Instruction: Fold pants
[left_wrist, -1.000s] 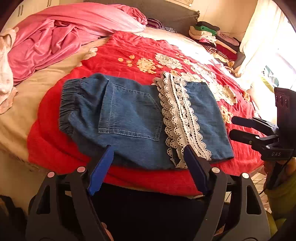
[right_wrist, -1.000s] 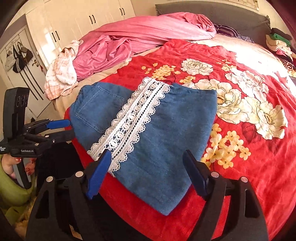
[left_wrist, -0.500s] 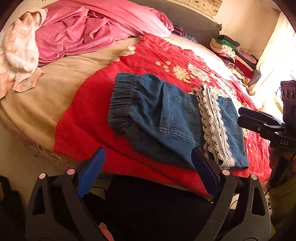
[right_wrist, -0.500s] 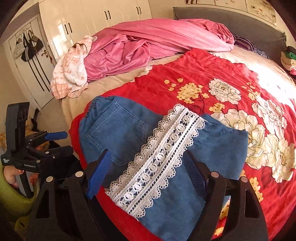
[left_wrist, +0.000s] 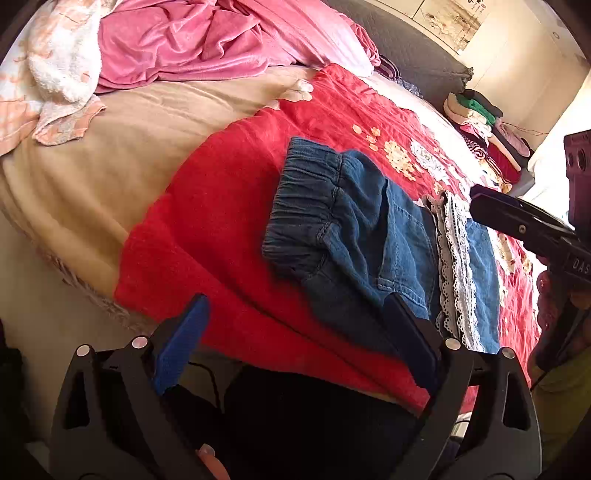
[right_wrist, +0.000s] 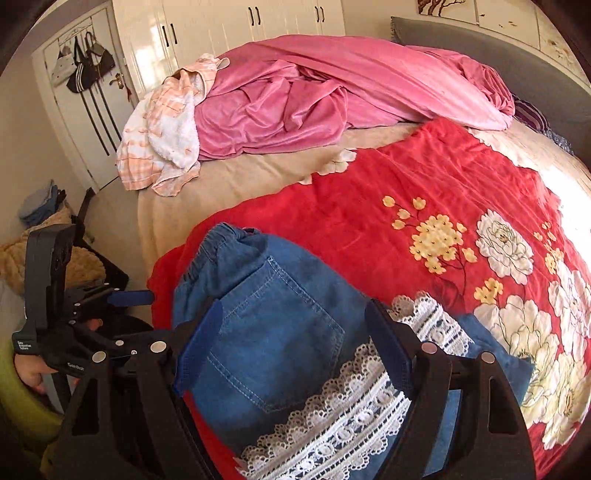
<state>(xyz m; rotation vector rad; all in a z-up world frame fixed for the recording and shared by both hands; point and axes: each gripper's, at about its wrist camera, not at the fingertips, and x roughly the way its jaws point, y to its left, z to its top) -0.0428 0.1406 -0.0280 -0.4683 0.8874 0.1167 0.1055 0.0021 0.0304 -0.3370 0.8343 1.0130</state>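
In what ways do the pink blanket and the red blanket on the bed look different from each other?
The pink blanket is plain, while the red blanket has a pattern of white and yellow flowers. The pink blanket lies crumpled in a heap at the far side of the bed, while the red blanket is spread flat on the near side. The denim pants lie on the red blanket; none lie on the pink one. Both rest on the same beige sheet.
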